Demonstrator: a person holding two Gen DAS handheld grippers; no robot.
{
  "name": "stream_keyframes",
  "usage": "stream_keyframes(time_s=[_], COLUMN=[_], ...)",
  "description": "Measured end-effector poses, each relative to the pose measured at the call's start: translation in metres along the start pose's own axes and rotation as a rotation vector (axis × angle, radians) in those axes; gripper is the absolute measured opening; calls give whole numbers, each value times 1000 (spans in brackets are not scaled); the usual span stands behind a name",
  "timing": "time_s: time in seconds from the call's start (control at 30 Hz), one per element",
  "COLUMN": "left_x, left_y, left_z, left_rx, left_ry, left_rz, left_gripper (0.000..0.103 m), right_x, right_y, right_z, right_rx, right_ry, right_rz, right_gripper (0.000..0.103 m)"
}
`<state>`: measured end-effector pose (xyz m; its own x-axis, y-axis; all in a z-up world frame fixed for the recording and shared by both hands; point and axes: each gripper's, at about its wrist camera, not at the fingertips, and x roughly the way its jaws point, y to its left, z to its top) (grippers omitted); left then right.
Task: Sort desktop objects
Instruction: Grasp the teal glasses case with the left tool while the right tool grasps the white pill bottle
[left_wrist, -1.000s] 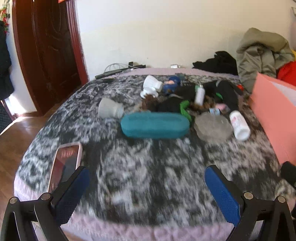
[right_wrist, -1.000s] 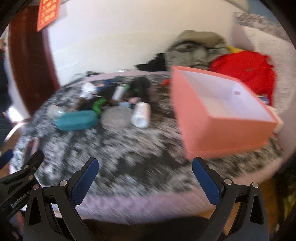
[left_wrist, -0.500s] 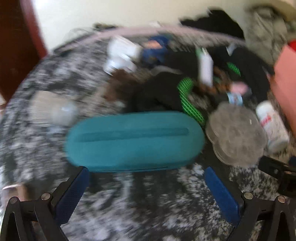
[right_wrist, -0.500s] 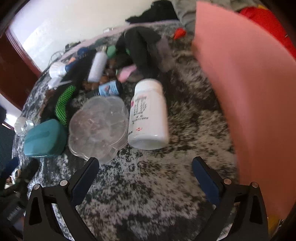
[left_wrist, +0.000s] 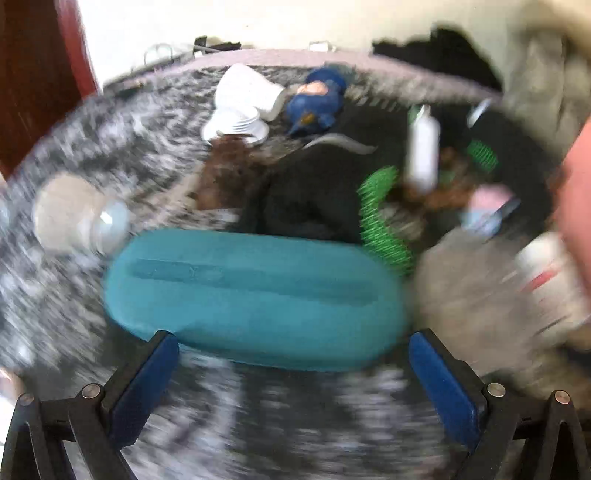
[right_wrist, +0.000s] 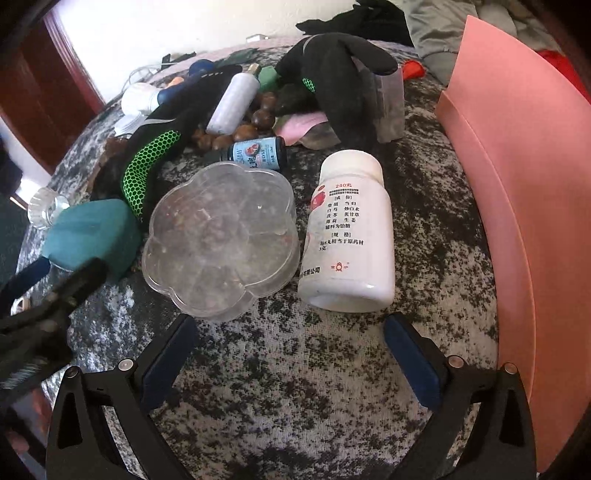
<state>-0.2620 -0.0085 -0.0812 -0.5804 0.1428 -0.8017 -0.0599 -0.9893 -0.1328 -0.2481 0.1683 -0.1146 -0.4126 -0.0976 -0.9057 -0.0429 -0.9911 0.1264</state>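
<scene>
A teal glasses case (left_wrist: 255, 295) lies across the mottled cloth just beyond my open, empty left gripper (left_wrist: 291, 369); its end also shows in the right wrist view (right_wrist: 92, 236). My right gripper (right_wrist: 291, 350) is open and empty, just short of a white pill bottle (right_wrist: 349, 232) lying on its side and a clear flower-shaped lid (right_wrist: 221, 240). Behind them lie black-and-green gloves (right_wrist: 151, 162), a small blue bottle (right_wrist: 256, 153), a white spray bottle (right_wrist: 232, 103) and wooden beads (right_wrist: 255, 123).
A pink box (right_wrist: 517, 206) stands close on the right. A clear glass cup (left_wrist: 77, 218) lies left of the case. White cups (left_wrist: 243, 103) and a blue toy (left_wrist: 317, 103) sit at the back. The left gripper's arm (right_wrist: 44, 314) shows at the left.
Both grippers have moved forward and down toward the objects. The teal case now lies right at the left fingertips, and the pill bottle and lid lie nearer the right gripper.
</scene>
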Motion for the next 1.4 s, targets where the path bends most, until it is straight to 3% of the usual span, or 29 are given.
stream_keyframes(time_s=[0.13,0.2,0.37,0.47,0.6,0.67,0.73,0.8,0.9,1.03,1.17,1.23,1.33,1.4], left_x=[-5,9,35,35,22,24,16,9,10,36,41,38,35,34], left_y=[-6,-5,-15,-18,13,38,45,48,38,34,29,27,29,29], left_z=[19,28,35,20,-14,-30,-28,-21,-5,1,-5,-9,-11,-10], left_rx=[-109,-160,-159,-149,-267,-340,-348,-364,-264,-199,-162,-132,-121,-119], left_ry=[-85,-57,-42,-22,101,180,158,132,87,147,197,211,221,212], left_rz=[-21,18,239,356,268,263,271,217,226,232,229,212,176,175], left_gripper=[103,103,103,103,103,103,103,103,103,103,103,103,97,88], right_x=[-5,-6,-8,-9,-15,-18,-22,-25,-22,-12,-14,-14,-9,-9], right_y=[-3,-3,-5,-8,-9,-9,-9,-8,-10,-17,-24,-34,-52,-57], right_z=[-1,-1,-2,-1,-2,-2,-2,-2,0,3,12,15,17,24], right_rx=[23,28,20,36,36,29,23,16,15,43,72,107,186,200], right_ry=[-1,-5,-7,-7,-27,-36,-45,-54,-50,-18,-71,-71,-55,-77], right_rz=[22,29,47,50,37,35,32,29,15,36,3,35,88,65], right_gripper=[103,103,103,103,103,103,103,103,103,103,102,98,91,89])
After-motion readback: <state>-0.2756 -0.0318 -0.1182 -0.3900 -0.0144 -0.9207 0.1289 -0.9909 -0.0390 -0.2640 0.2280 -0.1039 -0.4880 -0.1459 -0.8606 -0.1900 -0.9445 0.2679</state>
